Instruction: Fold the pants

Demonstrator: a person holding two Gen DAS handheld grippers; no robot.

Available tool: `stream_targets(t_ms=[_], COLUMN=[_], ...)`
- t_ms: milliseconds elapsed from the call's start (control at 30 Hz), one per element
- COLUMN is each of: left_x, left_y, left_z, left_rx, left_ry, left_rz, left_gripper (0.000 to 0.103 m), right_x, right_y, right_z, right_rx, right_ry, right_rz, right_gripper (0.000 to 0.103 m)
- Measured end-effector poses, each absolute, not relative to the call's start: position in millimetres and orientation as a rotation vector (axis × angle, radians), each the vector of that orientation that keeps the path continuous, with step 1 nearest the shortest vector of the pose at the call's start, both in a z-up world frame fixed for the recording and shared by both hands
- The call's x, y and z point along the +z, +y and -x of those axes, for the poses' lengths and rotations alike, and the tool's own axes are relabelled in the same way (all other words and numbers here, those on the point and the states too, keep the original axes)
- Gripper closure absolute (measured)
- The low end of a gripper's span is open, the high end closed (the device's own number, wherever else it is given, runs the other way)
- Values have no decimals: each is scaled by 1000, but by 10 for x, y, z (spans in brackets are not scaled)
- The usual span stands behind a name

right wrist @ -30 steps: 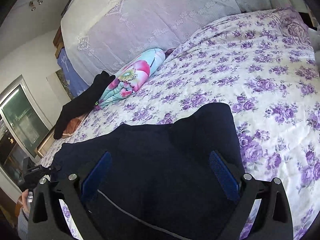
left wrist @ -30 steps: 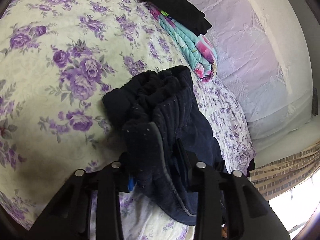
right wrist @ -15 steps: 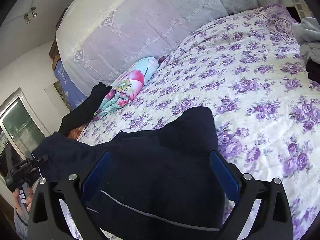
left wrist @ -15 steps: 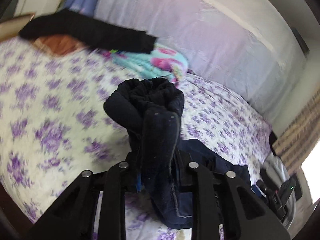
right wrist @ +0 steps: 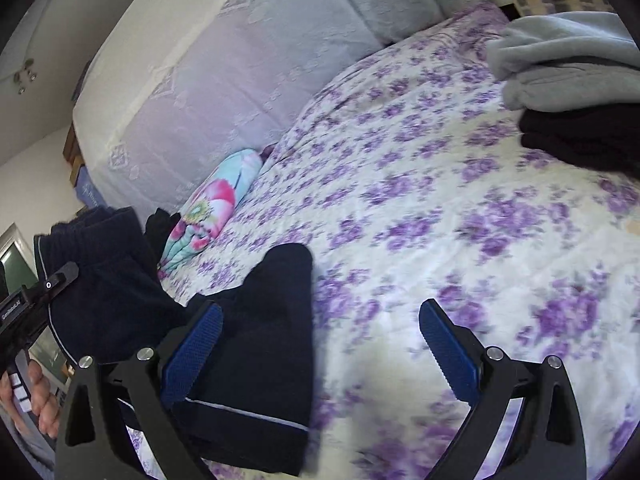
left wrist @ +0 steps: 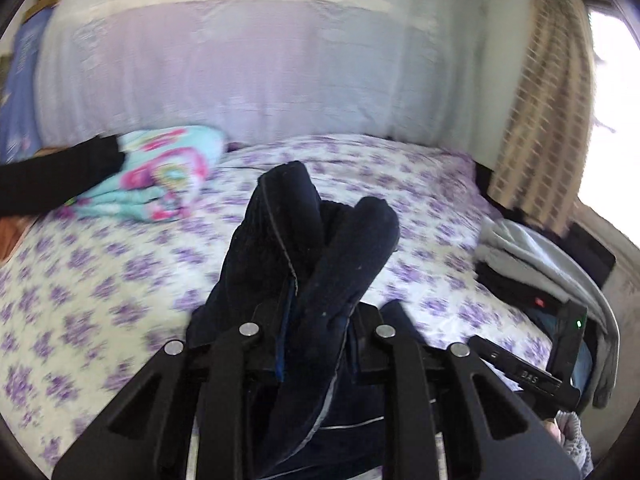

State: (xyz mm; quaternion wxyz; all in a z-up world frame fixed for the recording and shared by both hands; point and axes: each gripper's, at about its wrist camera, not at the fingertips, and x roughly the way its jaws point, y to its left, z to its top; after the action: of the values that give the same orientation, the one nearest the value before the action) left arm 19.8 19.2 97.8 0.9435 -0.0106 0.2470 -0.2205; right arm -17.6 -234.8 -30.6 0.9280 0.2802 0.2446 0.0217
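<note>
The dark navy pants [left wrist: 312, 240] bunch up between the fingers of my left gripper [left wrist: 316, 320], which is shut on the waistband end and holds it above the floral bed [left wrist: 100, 280]. In the right wrist view that raised end [right wrist: 100, 280] hangs at the left beside the left gripper [right wrist: 40, 292] and a hand. The rest of the pants [right wrist: 264, 340] lies flat on the bedspread [right wrist: 440, 200]. My right gripper [right wrist: 320, 312] stands open low over the bed; its left finger [right wrist: 192, 348] is over the pants, and only bedspread shows between the pads.
A rolled turquoise and pink blanket [left wrist: 160, 176] and a black garment [left wrist: 52, 176] lie by the lilac headboard cover [left wrist: 240, 60]. Folded grey clothes [right wrist: 560, 64] sit on black ones [right wrist: 588, 136] at the bed's far right. A checked curtain [left wrist: 540, 120] hangs by the window.
My left gripper has risen and swung right with the pants end, rolling as it went. The right gripper slid right, so the pants now lie under its left finger only.
</note>
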Motion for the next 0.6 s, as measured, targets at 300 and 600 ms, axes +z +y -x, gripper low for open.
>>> stream_targets(t_ms=[300, 600], left_x=[-148, 150], left_y=[-1259, -524], left_z=[6, 264], left_rx=[-544, -680], left_ry=[613, 634], left_rz=[-300, -72], left_gripper=[75, 29], right_x=[-357, 126], right_y=[-2811, -2534], right_z=[451, 206], right_rx=[-71, 18], right_ry=[481, 448], right_rz=[-626, -515], right_gripper=[4, 4])
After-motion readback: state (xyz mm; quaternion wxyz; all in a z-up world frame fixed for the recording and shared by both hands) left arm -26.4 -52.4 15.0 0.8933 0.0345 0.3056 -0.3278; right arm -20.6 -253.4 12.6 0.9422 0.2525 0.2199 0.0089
